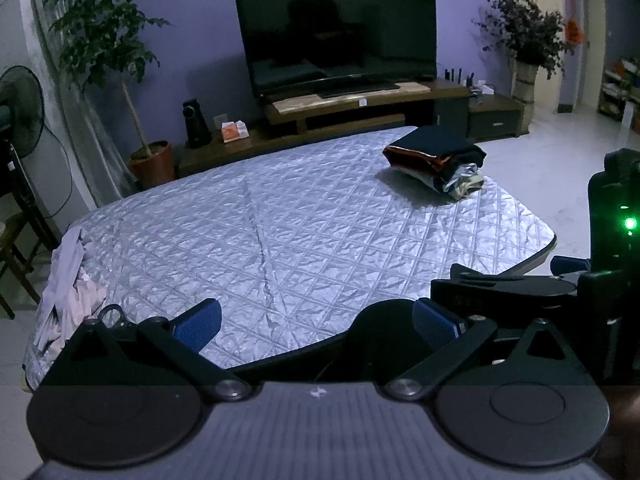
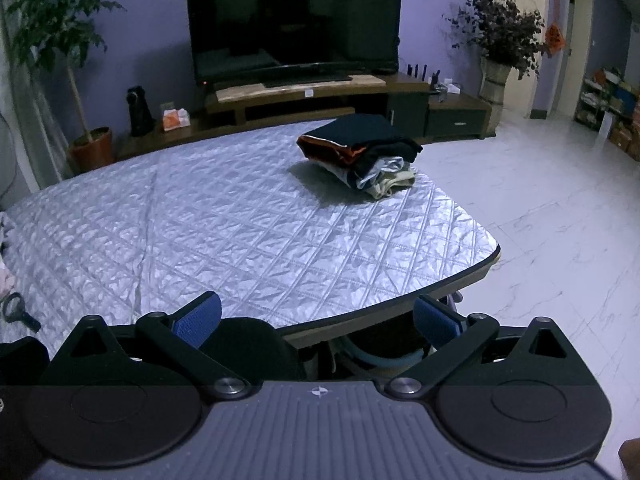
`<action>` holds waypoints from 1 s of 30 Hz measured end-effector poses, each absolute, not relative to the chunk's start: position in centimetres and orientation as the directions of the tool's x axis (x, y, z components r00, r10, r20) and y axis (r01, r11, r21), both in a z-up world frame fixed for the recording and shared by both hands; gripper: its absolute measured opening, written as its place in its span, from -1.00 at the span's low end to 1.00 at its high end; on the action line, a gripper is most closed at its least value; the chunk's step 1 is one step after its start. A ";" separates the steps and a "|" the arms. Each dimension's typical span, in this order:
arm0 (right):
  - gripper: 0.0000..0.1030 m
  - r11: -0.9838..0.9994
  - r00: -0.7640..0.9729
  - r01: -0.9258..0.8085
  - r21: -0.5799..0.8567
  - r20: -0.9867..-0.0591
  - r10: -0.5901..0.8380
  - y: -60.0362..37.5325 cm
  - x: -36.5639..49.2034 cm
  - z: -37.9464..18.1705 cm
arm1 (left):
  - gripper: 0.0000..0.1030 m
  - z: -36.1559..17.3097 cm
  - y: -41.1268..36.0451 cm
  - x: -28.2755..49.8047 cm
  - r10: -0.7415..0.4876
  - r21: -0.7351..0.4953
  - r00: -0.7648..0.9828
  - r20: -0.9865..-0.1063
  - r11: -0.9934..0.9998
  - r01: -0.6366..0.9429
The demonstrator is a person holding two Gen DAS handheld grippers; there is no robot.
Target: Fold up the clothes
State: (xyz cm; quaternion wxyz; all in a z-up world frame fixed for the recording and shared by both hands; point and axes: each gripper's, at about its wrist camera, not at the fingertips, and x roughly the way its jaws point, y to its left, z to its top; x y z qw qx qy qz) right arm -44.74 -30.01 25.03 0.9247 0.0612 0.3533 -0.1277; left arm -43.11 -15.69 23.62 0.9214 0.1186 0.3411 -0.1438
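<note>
- Left wrist view: we had the left gripper (image 1: pixel 316 322) spread wide, blue pads (image 1: pixel 198 324) well apart, nothing between them. It hung over the near edge of the worktop (image 1: pixel 256 220), which carried a silver quilted cover.
- Folded stack of clothes (image 1: pixel 436 160) sat at the far right corner of the worktop, dark garment on top, orange and pale layers showing at its edge.
- Loose pile of unfolded pale pink clothes (image 1: pixel 68 284) lay at the near left edge, partly hanging off the side. A small dark ring-handled item (image 1: pixel 112 314) lay just beside it; we couldn't tell what it was.
- Right gripper (image 1: pixel 520 288) showed at the right of this view, side-on, green LED lit on its body; its finger spread was not readable from here.
- Background: TV (image 1: pixel 336 28) on a low stand, potted tree (image 1: pixel 148 152) at left, standing fan (image 1: pixel 20 108) at far left.
- Right wrist view: we had the right gripper (image 2: pixel 318 322) also spread, blue pads (image 2: pixel 200 320) apart, empty, at the near right corner of the worktop (image 2: pixel 200 220).
- Folded stack (image 2: pixel 360 152) sat at the far right of the worktop, well apart from the gripper.
- Only a sliver of the pink clothes (image 2: pixel 6 276) showed at the left edge of this view.
</note>
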 end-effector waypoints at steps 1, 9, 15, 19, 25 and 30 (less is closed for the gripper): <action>1.00 0.960 0.717 0.279 0.023 -0.670 -0.193 -30.0 -44.7 25.0 | 0.97 23.6 -15.7 -43.1 -0.186 0.119 0.724 -0.664 0.930 0.348; 1.00 0.960 0.711 0.278 0.026 -0.678 -0.188 -30.0 -44.6 24.7 | 0.97 23.6 -15.4 -43.0 -0.204 0.103 0.710 -0.674 0.926 0.364; 1.00 0.960 0.710 0.280 0.024 -0.678 -0.190 -30.1 -44.5 24.5 | 0.97 23.5 -15.0 -42.6 -0.236 0.062 0.688 -0.687 0.923 0.379; 1.00 0.958 0.710 0.286 0.028 -0.678 -0.192 -30.2 -44.4 24.5 | 0.98 23.3 -14.8 -42.3 -0.250 0.056 0.685 -0.684 0.919 0.391; 1.00 0.952 0.706 0.304 0.048 -0.681 -0.191 -30.8 -44.0 24.4 | 0.98 23.1 -14.1 -42.7 -0.228 0.109 0.771 -0.594 0.928 0.357; 1.00 0.945 0.706 0.324 0.041 -0.675 -0.213 -31.3 -42.8 24.3 | 0.98 22.4 -13.9 -41.6 -0.225 0.104 0.774 -0.591 0.931 0.350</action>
